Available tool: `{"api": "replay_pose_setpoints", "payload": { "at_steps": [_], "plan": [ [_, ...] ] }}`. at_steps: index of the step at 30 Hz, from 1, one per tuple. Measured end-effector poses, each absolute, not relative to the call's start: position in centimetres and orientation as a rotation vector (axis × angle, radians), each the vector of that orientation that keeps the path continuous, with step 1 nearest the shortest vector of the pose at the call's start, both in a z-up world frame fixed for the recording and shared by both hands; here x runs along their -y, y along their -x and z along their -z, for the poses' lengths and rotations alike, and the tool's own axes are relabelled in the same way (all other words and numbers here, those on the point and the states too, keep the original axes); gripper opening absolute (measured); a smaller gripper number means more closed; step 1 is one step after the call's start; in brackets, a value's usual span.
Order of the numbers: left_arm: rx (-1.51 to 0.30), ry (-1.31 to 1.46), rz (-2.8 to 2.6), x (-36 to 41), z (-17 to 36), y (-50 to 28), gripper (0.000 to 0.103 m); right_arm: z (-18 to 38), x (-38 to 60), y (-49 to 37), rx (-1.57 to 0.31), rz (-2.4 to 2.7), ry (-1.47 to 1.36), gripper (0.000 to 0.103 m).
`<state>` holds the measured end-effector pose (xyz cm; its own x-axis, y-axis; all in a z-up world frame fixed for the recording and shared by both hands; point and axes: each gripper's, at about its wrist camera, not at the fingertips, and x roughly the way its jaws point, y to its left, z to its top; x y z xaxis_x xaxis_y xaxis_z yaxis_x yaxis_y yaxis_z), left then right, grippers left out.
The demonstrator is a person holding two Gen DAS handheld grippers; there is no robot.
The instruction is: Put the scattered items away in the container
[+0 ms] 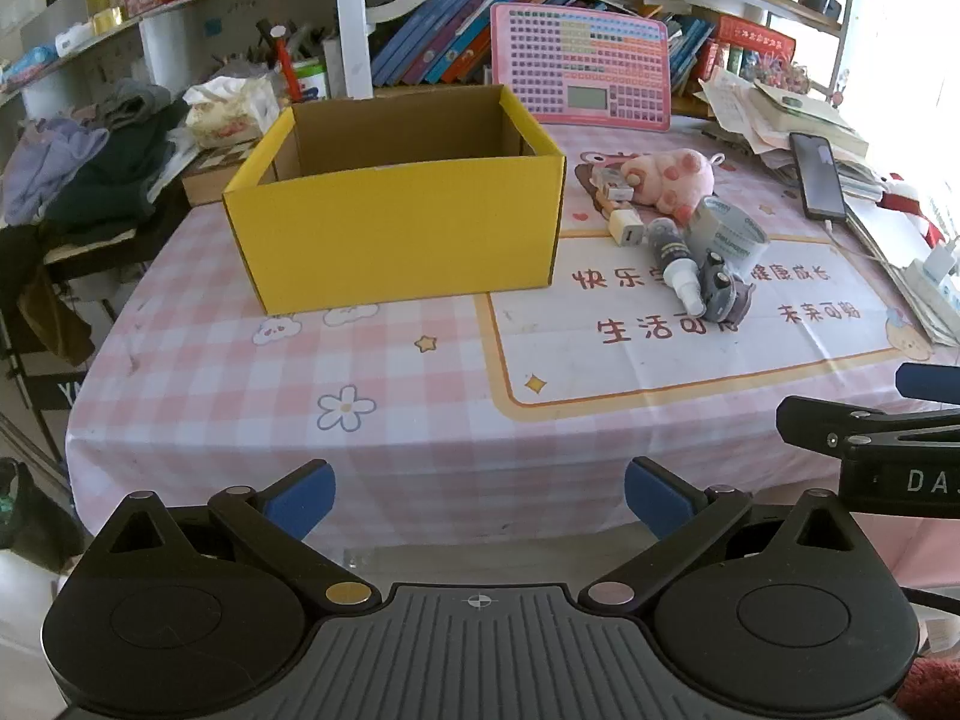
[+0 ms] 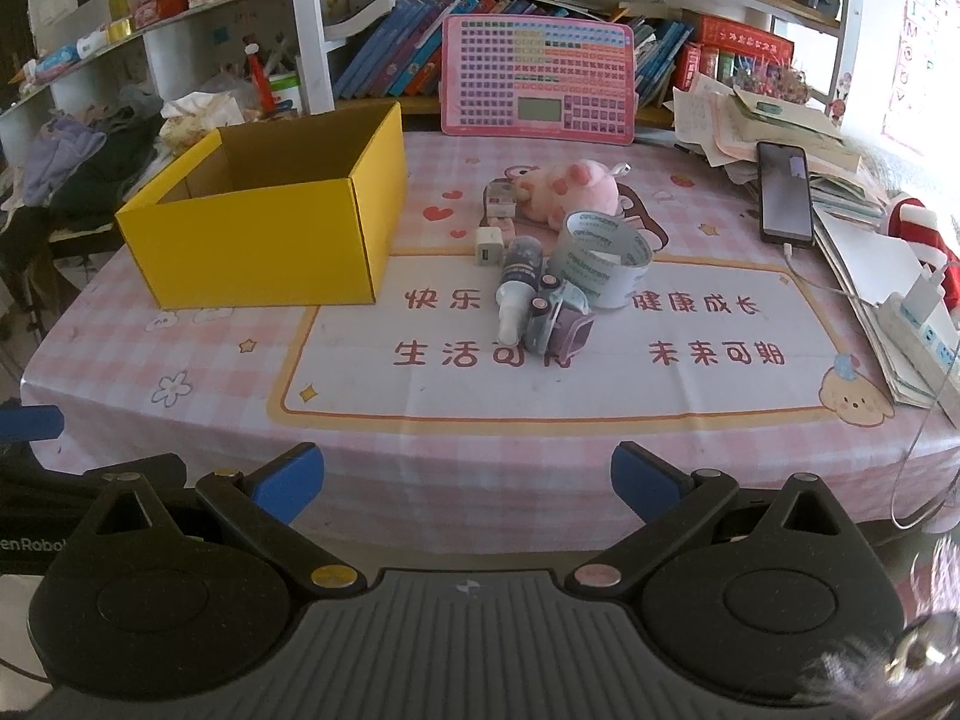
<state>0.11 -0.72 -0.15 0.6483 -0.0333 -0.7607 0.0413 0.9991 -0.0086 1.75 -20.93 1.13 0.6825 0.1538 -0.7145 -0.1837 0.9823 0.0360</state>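
While both tongs, left [image 1: 479,495] and right [image 2: 467,483], gape empty, the soft pink plush pig [image 2: 567,189] beside the open yellow cardboard box [image 2: 264,240] looks light, squeezable mid-body.

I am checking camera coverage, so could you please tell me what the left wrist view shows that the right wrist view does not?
Only the left wrist view shows the open right gripper from its side, at the right edge.

Only the right wrist view shows the white power strip fully, and the alphabet poster.

Both share the open yellow cardboard box, pink plush toy, grey tape roll, white spray bottle and black phone.
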Motion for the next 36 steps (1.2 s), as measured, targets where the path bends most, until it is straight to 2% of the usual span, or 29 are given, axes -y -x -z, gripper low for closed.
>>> {"api": "replay_pose_setpoints", "payload": {
  "at_steps": [36],
  "plan": [
    [-0.858,0.008,0.051,-0.26,0.16,-0.52,0.103,-1.1,20.16,-2.07,-0.807,-0.184,0.045,0.103]
  ]
}}
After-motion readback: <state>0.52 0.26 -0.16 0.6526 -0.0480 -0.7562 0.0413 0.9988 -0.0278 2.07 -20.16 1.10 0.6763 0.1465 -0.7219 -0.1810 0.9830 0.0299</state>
